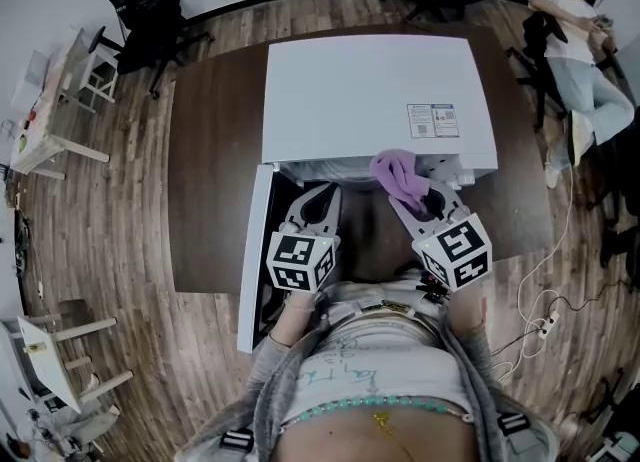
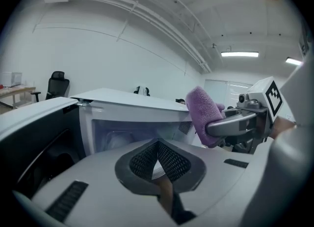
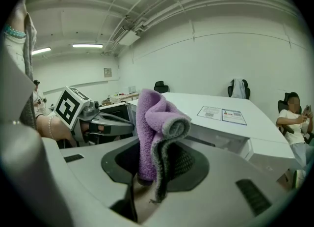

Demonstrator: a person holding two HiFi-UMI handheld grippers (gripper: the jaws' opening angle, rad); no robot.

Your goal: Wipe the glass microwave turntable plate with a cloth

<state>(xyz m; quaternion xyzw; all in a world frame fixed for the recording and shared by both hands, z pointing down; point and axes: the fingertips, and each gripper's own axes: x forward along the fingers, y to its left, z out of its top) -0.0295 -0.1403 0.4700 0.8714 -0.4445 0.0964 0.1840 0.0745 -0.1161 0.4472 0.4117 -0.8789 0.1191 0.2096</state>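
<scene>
A white microwave stands on a dark table, its door swung open to the left. My left gripper is shut and empty just in front of the open cavity. Inside it a pale round shape shows faintly; I cannot tell if it is the glass plate. My right gripper is shut on a purple cloth at the cavity's right edge. The cloth stands bunched up between the jaws. In the left gripper view the cloth hangs to the right.
Black office chairs stand behind the table. A person sits at the far right. White tables line the left side. A power strip with a cable lies on the wood floor at the right.
</scene>
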